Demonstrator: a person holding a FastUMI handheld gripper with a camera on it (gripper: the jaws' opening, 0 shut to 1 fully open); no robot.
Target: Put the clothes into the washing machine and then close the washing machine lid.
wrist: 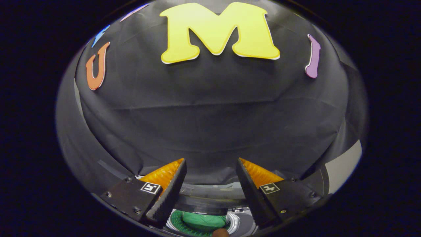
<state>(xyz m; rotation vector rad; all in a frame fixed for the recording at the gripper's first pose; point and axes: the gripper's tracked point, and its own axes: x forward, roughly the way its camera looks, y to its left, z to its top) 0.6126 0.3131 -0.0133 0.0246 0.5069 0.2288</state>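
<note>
My gripper (pixel 211 159) is open, with a wide gap and nothing between its fingers. It is held up high and points at the black cloth wall. Low down between the finger bases I see the small washing machine (pixel 237 221) from above. A green cloth (pixel 204 220) lies inside its round tub, which has a green perforated lining. A dark curved band, apparently the raised lid (pixel 204 201), stands along the far side of the opening. The machine is well below the fingertips, and most of it is hidden by the fingers.
The black cloth wall (pixel 210 115) stands close ahead, beyond the fingers. A small brown rounded thing (pixel 220 233) shows at the near rim of the tub; I cannot tell what it is. A pale panel (pixel 343 166) shows beyond the right finger.
</note>
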